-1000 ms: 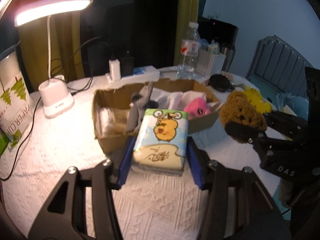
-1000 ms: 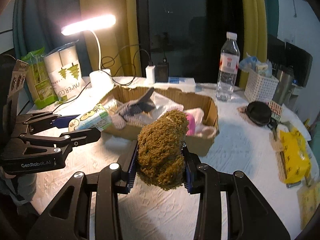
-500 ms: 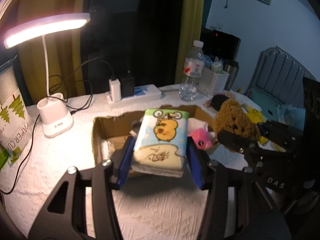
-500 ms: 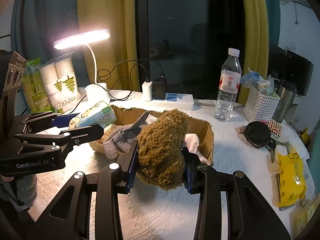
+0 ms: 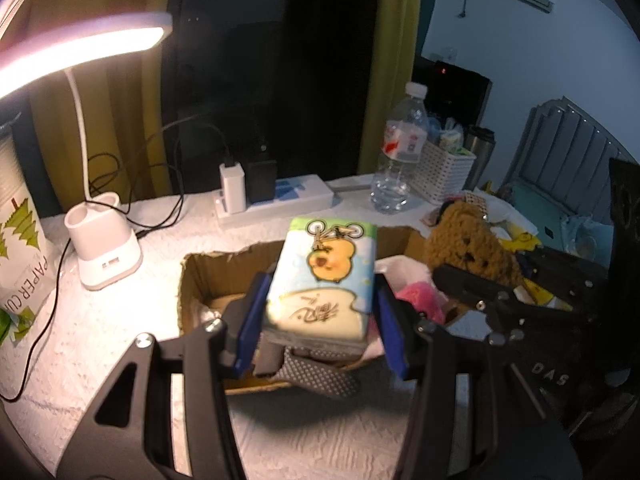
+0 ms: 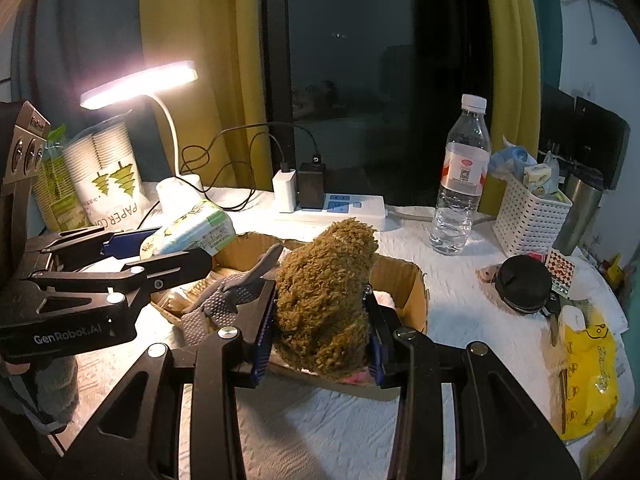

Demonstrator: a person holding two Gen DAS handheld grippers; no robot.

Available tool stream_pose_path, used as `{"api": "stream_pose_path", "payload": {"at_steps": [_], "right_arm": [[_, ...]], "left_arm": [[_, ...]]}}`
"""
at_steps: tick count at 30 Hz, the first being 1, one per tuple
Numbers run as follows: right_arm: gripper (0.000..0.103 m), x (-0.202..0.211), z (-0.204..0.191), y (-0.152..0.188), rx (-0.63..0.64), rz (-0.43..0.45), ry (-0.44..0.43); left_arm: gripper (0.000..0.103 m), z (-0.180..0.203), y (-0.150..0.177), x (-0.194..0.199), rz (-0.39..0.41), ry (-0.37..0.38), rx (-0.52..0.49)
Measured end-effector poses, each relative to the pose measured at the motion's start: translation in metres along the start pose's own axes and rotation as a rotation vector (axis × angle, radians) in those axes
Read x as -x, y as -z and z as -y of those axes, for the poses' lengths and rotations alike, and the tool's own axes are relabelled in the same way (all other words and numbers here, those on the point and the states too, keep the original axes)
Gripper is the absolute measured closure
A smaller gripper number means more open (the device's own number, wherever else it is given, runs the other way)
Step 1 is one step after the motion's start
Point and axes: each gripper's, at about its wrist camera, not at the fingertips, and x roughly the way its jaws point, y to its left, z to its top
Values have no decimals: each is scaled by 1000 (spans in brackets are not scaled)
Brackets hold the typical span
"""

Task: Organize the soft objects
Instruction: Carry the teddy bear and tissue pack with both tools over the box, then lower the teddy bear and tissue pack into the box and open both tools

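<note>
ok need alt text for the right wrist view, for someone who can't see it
The right gripper clamps a shaggy brown plush toy above an open cardboard box on a white-covered table. At left, the left gripper holds a tissue pack over the same box, with a lit desk lamp and a water bottle behind.

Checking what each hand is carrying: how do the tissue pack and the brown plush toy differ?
The tissue pack is a flat, smooth, printed block; the brown plush toy is a rounded, shaggy lump. The left gripper clamps the pack; the right gripper clamps the toy. Both are held off the table above the cardboard box.
</note>
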Motion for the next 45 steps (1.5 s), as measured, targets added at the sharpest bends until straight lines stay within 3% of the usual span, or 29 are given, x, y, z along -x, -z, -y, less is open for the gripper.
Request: {"api": "stream_pose_path", "payload": {"at_steps": [20, 23, 28, 31, 41, 45], "right_arm": [[63, -56, 10, 11, -22, -88, -39], [59, -60, 9, 12, -20, -99, -45], [44, -57, 10, 11, -30, -93, -43], [43, -49, 12, 9, -34, -81, -31], [41, -12, 9, 8, -32, -41, 14], [41, 10, 6, 8, -28, -11, 29]], "left_arm": [[50, -12, 13, -68, -123, -23, 21], [50, -12, 14, -69, -129, -23, 23], [42, -11, 14, -65, -125, -31, 18], [32, -12, 13, -56, -104, -32, 24], [28, -5, 12, -13, -38, -41, 13], [18, -1, 13, 9, 2, -37, 13]]}}
